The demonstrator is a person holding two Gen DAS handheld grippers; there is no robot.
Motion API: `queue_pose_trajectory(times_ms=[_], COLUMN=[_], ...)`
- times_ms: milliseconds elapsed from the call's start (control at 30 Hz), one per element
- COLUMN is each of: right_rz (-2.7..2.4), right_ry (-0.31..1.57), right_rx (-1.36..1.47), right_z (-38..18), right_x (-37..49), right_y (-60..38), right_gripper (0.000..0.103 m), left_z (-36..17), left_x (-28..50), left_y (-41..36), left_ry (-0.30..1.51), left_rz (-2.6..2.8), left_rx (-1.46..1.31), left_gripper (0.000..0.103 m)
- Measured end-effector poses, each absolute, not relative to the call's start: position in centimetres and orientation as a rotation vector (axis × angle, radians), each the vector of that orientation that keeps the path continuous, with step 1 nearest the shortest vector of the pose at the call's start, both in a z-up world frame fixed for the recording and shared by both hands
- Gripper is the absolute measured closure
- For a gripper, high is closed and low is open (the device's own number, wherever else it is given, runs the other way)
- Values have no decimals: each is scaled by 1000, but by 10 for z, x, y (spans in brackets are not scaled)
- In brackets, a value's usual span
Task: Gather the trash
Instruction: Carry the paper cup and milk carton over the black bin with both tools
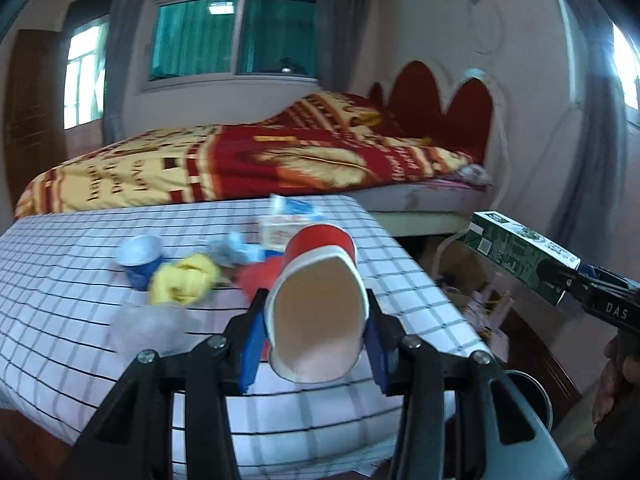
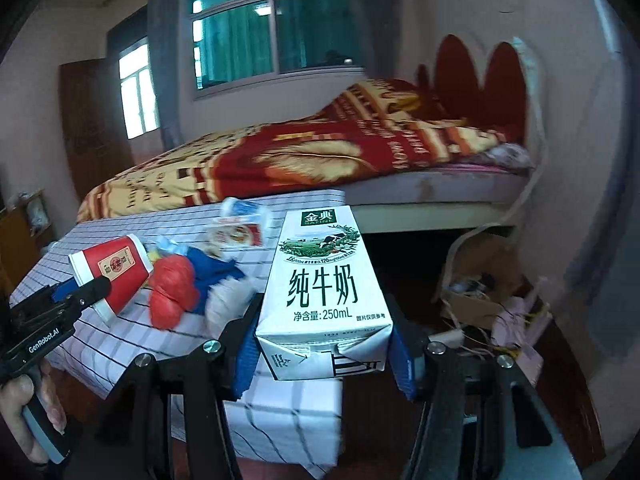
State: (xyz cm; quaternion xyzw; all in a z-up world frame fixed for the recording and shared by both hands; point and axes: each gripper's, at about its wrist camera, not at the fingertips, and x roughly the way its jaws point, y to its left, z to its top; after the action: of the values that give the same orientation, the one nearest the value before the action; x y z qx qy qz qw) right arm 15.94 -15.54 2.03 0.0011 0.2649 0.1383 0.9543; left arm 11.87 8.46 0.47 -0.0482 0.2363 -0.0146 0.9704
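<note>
Since the left gripper [image 1: 316, 344] clamps the red paper cup [image 1: 320, 300] above the surface's [image 1: 60, 300] near edge and the right gripper's [image 2: 324, 356] fingers [image 2: 246, 360] pinch the milk carton [image 2: 324, 292] beyond its right edge, both should probably stay squeezed until over a bin.

We are standing in a home bedroom. A bed [image 1: 240, 164] is lying at our twelve o'clock, wearing a red and yellow blanket [image 2: 280, 156], with a scalloped red headboard [image 1: 444, 100] rising at one o'clock. A window [image 1: 236, 24] with teal curtains is glowing behind it, grey drapes [image 1: 332, 16] hanging at its side. A wooden door [image 2: 92, 120] is showing at ten o'clock, and a table under a checked cloth [image 1: 60, 280] is sitting before us.
</note>
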Motion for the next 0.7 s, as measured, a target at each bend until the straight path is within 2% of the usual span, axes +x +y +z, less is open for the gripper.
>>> queue_pose_trajectory(times_ms=[467,700], right_rz=[68,-5], right_ry=[609,663], right_rx=[46,58], right_z=[-21,-49], right_x=[81,55], right_y=[-281,-330], right_gripper=[45,45], left_z=[-4,-28], left_x=[108,101], left_y=[-52,-113], left_ry=[528,599], left_rz=[-363,-497], left_rx=[-2,39], left_gripper=[57,57])
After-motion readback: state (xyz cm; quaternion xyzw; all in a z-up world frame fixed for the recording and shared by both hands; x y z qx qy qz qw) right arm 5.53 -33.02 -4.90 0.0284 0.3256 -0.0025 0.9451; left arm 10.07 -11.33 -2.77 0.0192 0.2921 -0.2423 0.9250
